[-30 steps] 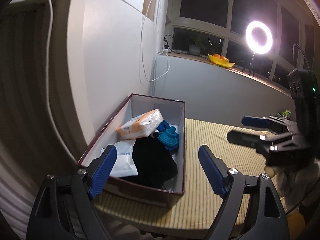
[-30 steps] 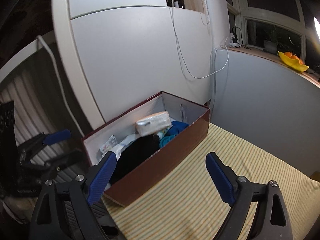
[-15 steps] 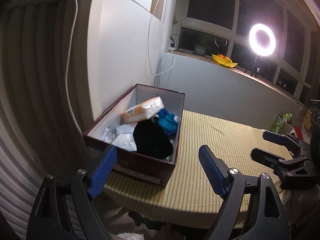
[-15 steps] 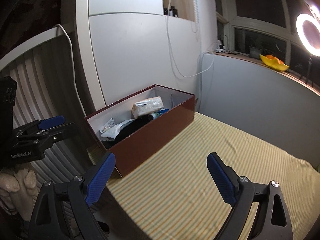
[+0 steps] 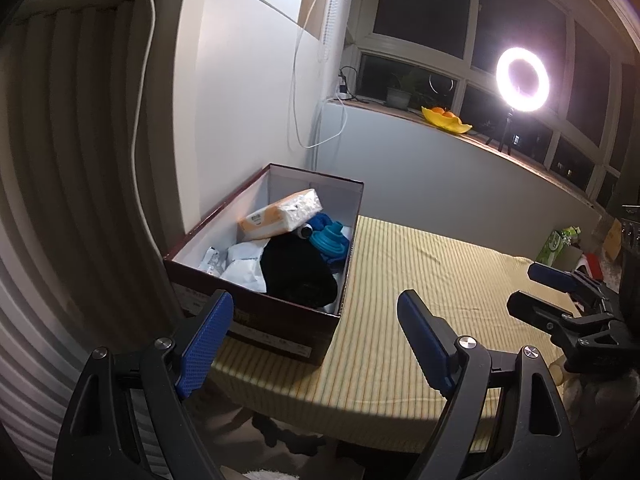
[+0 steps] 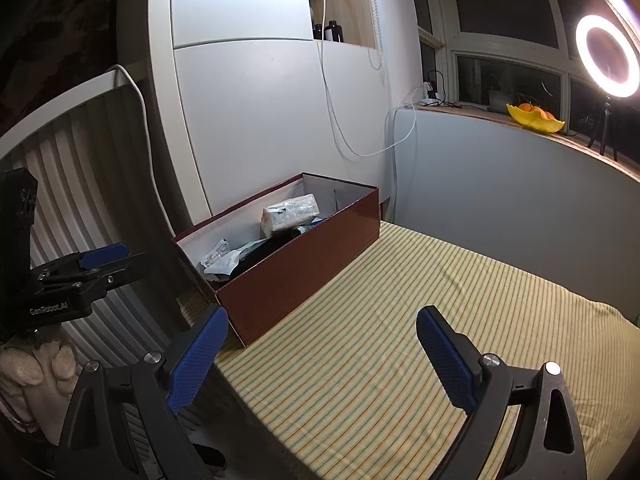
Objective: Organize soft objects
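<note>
Both grippers have pulled back from the box over the last second — it now sits smaller and farther off in each wrist view. Nearest, the left gripper (image 5: pixel 316 340) has its fingers spread wide with nothing between them; the right gripper (image 6: pixel 320 356) is the same, wide and empty, hovering over the striped cloth (image 6: pixel 420 320). That cloth is bare: no soft thing lies loose on it.

Farther off, the box (image 5: pixel 256 312) stands at the table's left edge by the wall, and the soft things are all inside — a black cloth (image 5: pixel 296 272) at the near end, white packets (image 5: pixel 240 264) beside it, a blue item (image 5: pixel 330 240) and a tissue pack (image 5: pixel 280 220) toward the far end.

With both grippers empty and retreating, the sorting looks finished.
</note>
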